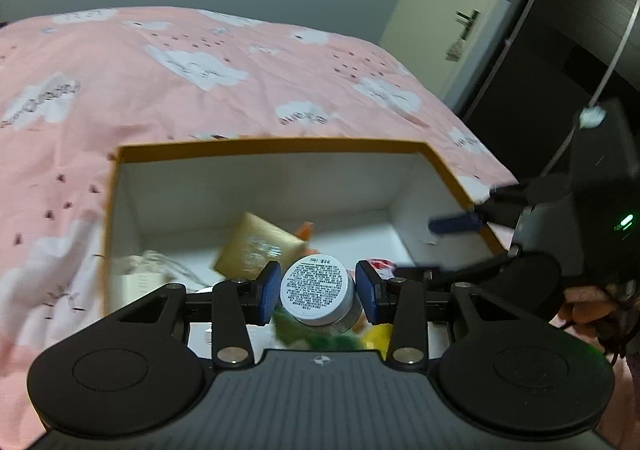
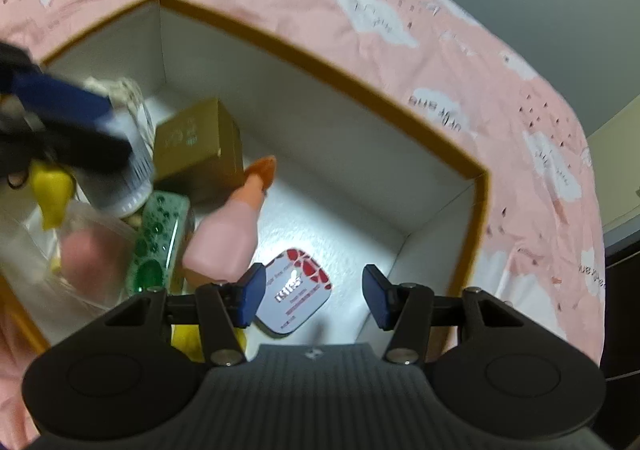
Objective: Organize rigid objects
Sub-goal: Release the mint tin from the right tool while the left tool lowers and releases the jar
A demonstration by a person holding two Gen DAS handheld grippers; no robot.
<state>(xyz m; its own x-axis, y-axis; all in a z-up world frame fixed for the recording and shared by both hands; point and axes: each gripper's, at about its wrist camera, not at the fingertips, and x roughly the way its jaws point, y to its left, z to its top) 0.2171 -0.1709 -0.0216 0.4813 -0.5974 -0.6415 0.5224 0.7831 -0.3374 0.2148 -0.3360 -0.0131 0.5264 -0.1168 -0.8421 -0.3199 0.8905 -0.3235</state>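
While its blue pads clamp a small white-capped jar, the left gripper hangs over the orange-rimmed box on a pink bedsheet; the right gripper, jaws apart and empty, hovers above a red-and-white tin.

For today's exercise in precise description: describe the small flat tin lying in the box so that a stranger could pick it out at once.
Find the open box with a tan rim on the pink cloud-print bedspread. On its white floor, in the bare stretch right of the pink bottle, lies the tin. It alone is flat, with rounded corners and a red-and-white lid.
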